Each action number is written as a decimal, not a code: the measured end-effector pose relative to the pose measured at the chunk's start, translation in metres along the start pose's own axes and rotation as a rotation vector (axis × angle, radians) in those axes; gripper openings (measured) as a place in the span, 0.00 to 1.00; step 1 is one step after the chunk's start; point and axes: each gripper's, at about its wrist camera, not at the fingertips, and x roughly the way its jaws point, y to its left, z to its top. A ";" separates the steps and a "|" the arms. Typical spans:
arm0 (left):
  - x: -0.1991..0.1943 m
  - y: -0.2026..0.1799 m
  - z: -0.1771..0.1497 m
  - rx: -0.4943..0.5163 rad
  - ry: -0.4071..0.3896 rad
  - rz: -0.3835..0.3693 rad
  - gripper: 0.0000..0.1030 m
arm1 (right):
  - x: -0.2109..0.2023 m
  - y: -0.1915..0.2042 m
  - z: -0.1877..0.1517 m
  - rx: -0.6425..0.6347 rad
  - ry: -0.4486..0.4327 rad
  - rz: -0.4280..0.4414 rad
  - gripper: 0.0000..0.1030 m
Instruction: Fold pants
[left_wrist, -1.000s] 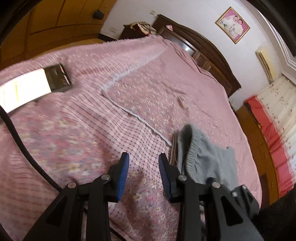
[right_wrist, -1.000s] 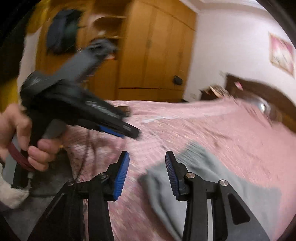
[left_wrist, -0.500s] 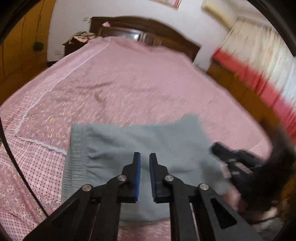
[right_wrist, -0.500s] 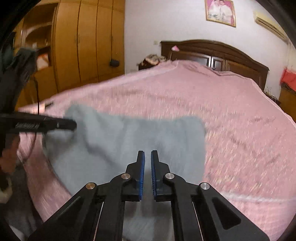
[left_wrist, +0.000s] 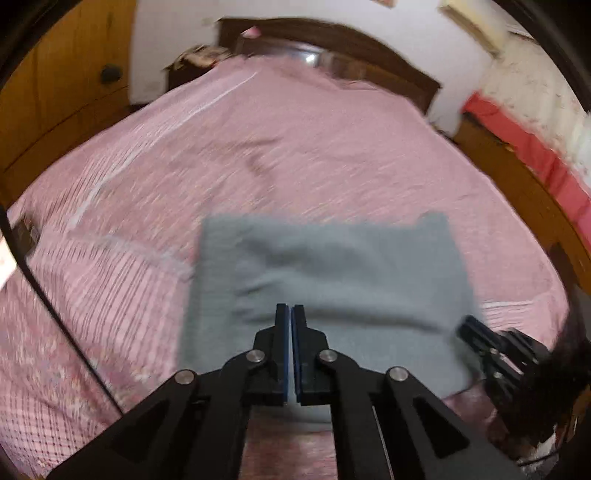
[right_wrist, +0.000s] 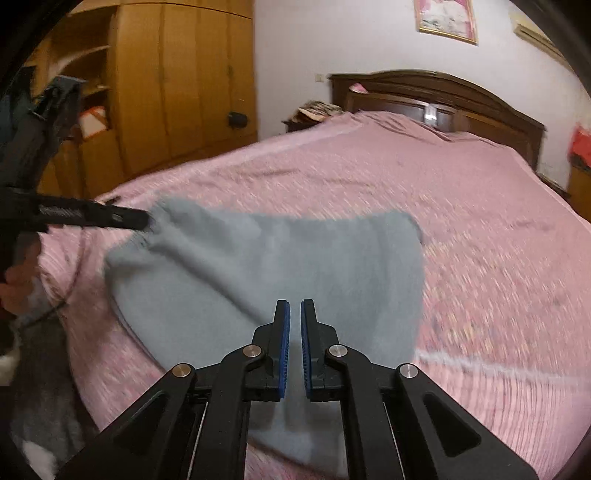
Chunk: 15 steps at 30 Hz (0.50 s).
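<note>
The grey pants (left_wrist: 343, 280) lie as a folded rectangle on the pink bedspread (left_wrist: 295, 147), with the ribbed waistband at the left. My left gripper (left_wrist: 290, 314) is shut on the near edge of the pants. My right gripper (right_wrist: 294, 310) is shut on the pants (right_wrist: 266, 266) at their near edge in the right wrist view. The left gripper also shows in the right wrist view (right_wrist: 146, 221), pinching the cloth's far left corner. The right gripper shows at the lower right of the left wrist view (left_wrist: 465, 328).
A dark wooden headboard (right_wrist: 443, 96) stands at the far end of the bed. A wooden wardrobe (right_wrist: 166, 92) stands to the left. A black cable (left_wrist: 55, 314) runs over the bedspread at the left. A red and white curtain (left_wrist: 535, 129) hangs on the right.
Both grippers went from open over the bed to shut on the grey pants. The pants now lie spread as a flat rectangle. Both views are blurred by motion.
</note>
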 end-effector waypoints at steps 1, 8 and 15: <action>-0.001 -0.009 0.005 0.033 -0.010 -0.009 0.02 | 0.007 0.002 0.010 -0.022 0.013 0.038 0.08; 0.035 -0.034 -0.012 0.087 0.065 -0.015 0.02 | 0.126 0.014 0.076 -0.075 0.330 0.383 0.07; 0.037 -0.004 -0.044 0.015 0.101 0.005 0.02 | 0.164 0.021 0.111 -0.072 0.289 0.267 0.01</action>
